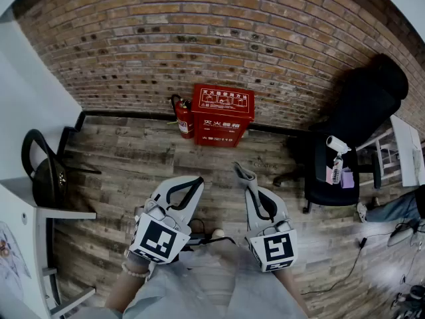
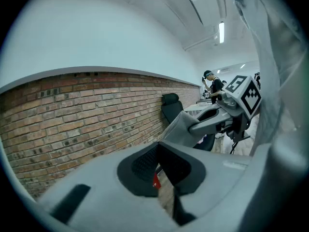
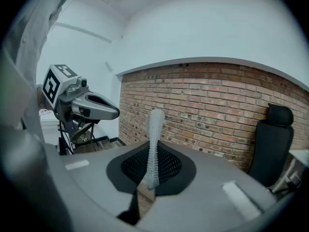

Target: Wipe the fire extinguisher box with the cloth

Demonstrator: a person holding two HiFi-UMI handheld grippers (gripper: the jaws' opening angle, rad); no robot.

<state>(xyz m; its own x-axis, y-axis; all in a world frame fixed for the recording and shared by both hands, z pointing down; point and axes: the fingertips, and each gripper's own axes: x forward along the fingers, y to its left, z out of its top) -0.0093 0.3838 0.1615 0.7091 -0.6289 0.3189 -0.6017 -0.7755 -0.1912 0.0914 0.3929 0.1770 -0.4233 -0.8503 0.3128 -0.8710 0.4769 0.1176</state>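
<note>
Head view: the red fire extinguisher box (image 1: 222, 115) stood on the wooden floor (image 1: 133, 151) against the brick wall (image 1: 199, 38), with a red fire extinguisher (image 1: 182, 117) just beside it on its left. Both tongs were held low over the floor, well apart from the box and pointing towards it. Right tongs (image 1: 250, 182): pinching a grey cloth (image 1: 242, 172). In the right gripper view the cloth (image 3: 154, 129) stood up as a narrow mesh-textured strip between the black pads of the right tongs (image 3: 150, 170). Left tongs (image 1: 197, 180): pressed together, nothing between them. In the left gripper view only a thin slit showed at the left tongs (image 2: 161, 170), with a sliver of red and floor visible through it. A black office chair (image 1: 358, 111) stood to the right of the box, with a white bottle (image 1: 337, 158) on its seat. A black stool (image 1: 43, 171) stood at far left beside a white surface (image 1: 20, 231).
</note>
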